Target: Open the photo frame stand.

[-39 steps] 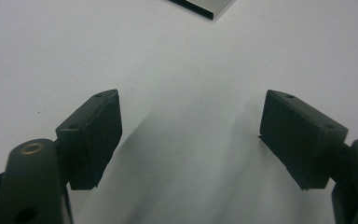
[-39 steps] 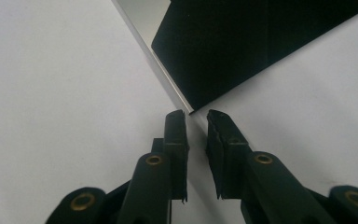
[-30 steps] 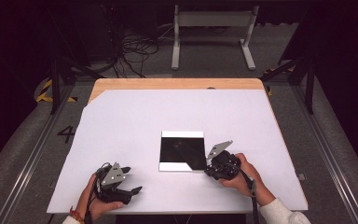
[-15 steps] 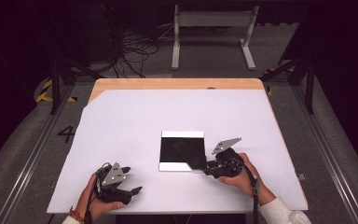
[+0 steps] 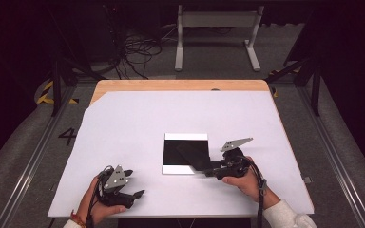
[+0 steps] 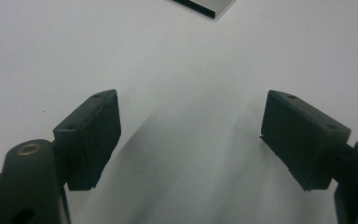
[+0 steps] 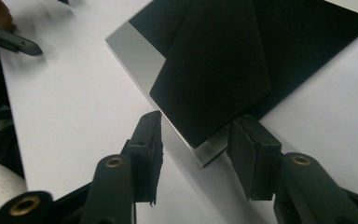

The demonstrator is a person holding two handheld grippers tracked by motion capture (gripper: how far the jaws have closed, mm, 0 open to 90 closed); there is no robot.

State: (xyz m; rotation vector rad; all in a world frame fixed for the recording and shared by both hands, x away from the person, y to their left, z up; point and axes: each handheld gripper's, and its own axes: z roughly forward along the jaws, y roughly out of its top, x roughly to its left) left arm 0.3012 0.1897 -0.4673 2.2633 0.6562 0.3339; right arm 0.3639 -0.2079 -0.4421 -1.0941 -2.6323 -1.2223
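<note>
A black sheet point(image 5: 190, 152) point(image 7: 214, 60) lies on a flat shiny plate point(image 5: 186, 137) point(image 7: 137, 46) in the middle of the white table. One layer of the sheet sits at an angle, and its corner points at my right gripper point(image 5: 208, 170) point(image 7: 196, 140). That gripper lies low at the plate's near right corner. Its jaws have just been opening. The sheet's tip and the plate's corner sit between them, and the pads point(image 7: 149, 140) stand off both. My left gripper point(image 5: 134, 182) point(image 6: 191, 140) rests open on bare table at the front left, with nothing between its jaws.
The white table top point(image 5: 123, 123) has a wooden strip point(image 5: 180, 85) along its far edge. A corner of the plate point(image 6: 205, 5) shows far ahead of the left jaws. Cables and a metal stand point(image 5: 216, 33) lie on the floor beyond the table.
The right gripper's jaws have spread apart and the hand has shifted slightly right. The black sheet's corner now lies free between the jaws. The left hand has stayed put.
</note>
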